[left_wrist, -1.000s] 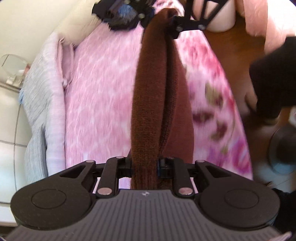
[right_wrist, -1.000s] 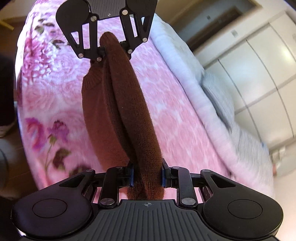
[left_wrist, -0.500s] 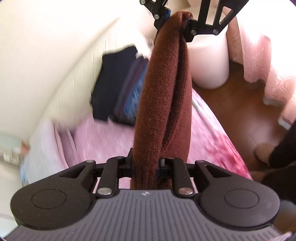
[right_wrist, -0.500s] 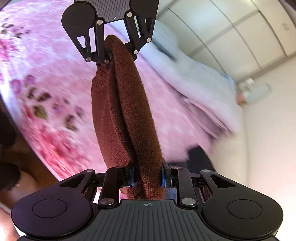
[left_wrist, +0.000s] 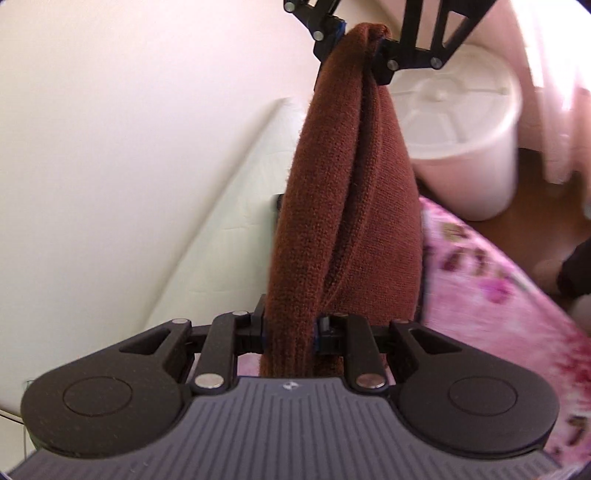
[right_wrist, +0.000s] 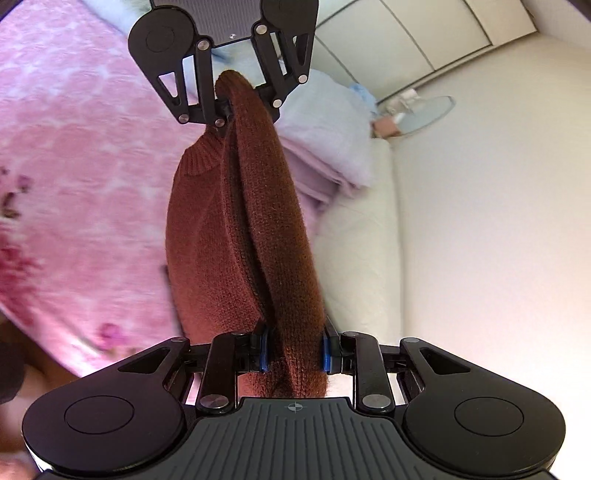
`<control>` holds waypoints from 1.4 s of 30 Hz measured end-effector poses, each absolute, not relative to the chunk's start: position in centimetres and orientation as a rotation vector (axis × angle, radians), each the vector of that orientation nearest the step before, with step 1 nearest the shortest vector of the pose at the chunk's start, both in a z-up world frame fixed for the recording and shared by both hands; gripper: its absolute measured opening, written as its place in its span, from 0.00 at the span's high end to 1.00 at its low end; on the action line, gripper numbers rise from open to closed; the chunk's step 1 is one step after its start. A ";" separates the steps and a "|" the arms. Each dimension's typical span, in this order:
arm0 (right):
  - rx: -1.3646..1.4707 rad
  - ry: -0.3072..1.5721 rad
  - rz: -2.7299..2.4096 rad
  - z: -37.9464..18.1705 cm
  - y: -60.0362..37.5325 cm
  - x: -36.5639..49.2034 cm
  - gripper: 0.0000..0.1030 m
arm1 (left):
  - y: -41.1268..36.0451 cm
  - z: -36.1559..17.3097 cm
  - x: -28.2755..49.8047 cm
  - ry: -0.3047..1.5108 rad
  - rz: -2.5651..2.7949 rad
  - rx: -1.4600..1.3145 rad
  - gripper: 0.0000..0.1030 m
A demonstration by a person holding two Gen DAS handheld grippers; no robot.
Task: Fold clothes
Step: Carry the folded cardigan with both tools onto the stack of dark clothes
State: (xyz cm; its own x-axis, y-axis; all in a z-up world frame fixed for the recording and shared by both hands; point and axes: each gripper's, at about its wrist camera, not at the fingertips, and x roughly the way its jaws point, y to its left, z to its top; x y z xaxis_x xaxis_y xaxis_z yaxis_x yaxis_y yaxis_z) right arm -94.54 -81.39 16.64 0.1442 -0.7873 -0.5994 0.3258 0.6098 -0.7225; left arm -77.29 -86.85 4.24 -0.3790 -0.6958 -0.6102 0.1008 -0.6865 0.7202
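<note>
We have the brown knit garment (left_wrist: 343, 229) clamped at both ends: left hand-held gripper (left_wrist: 290, 328) near, right hand-held gripper (right_wrist: 294, 350) opposite. Long axis runs gripper to gripper, folded fabric hanging above the pink bed (right_wrist: 85, 155); both equally close.

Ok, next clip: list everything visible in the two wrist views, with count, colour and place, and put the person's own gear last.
brown knit garment: one, brown, folded, stretched in the air between the two tongs
floral blanket: one, pink with darker flowers, spread on the bed under the garment
pale bedding: one heap, grey-lilac, far edge of the bed by the wall
white tub: one, white, on the wooden floor beyond the bed
curtain: one, pink, right of the tub
cupboard doors: white, behind the bed
left tongs: black, shut on the garment's end
right tongs: black with blue pads, shut on the other end
</note>
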 end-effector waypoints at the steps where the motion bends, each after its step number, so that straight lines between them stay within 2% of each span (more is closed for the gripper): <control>1: -0.494 1.162 -0.855 17.0 -83.7 -95.4 0.76 | -89.0 4.6 -78.2 -0.820 -2.081 1.335 0.83; 6: -0.622 1.112 -0.879 17.9 -94.8 -99.2 0.76 | -98.6 5.2 -82.6 -0.810 -1.936 1.254 0.83; 9: -0.697 1.069 -0.895 17.1 -99.6 -101.5 0.76 | -101.8 2.3 -84.7 -0.816 -1.893 1.248 0.83; 12: -0.662 1.053 -0.868 12.5 -102.9 -103.6 0.75 | -103.4 -5.8 -86.2 -0.763 -1.908 1.337 0.83; 15: -0.593 1.107 -0.774 4.5 -104.5 -104.7 0.74 | -103.8 -15.9 -87.4 -0.687 -1.915 1.524 0.82; 18: -0.547 1.191 -0.636 -2.4 -104.3 -105.0 0.74 | -102.9 -21.3 -87.8 -0.647 -1.939 1.607 0.80; 20: -0.581 1.190 -0.628 -3.9 -103.4 -105.6 0.71 | -102.7 -21.6 -87.5 -0.647 -1.942 1.565 0.78; 23: -0.576 1.173 -0.639 -3.1 -102.8 -107.0 0.68 | -102.8 -20.7 -86.7 -0.651 -1.947 1.538 0.72; 27: -0.571 1.182 -0.655 -2.6 -102.7 -107.5 0.66 | -102.6 -20.3 -86.0 -0.724 -1.936 1.520 0.72; 29: -0.515 1.186 -0.668 -2.7 -103.2 -107.0 0.67 | -102.7 -20.3 -85.8 -0.738 -1.939 1.522 0.75; 30: -0.482 1.188 -0.675 -2.8 -103.4 -106.7 0.71 | -102.8 -20.4 -85.7 -0.748 -1.938 1.524 0.75; 32: -0.470 1.206 -0.692 -2.2 -103.2 -106.3 0.74 | -102.8 -20.9 -85.5 -0.753 -1.939 1.529 0.75; 42: -0.427 1.201 -0.745 -3.2 -101.3 -104.3 0.74 | -103.3 -22.8 -84.5 -0.705 -1.945 1.512 0.74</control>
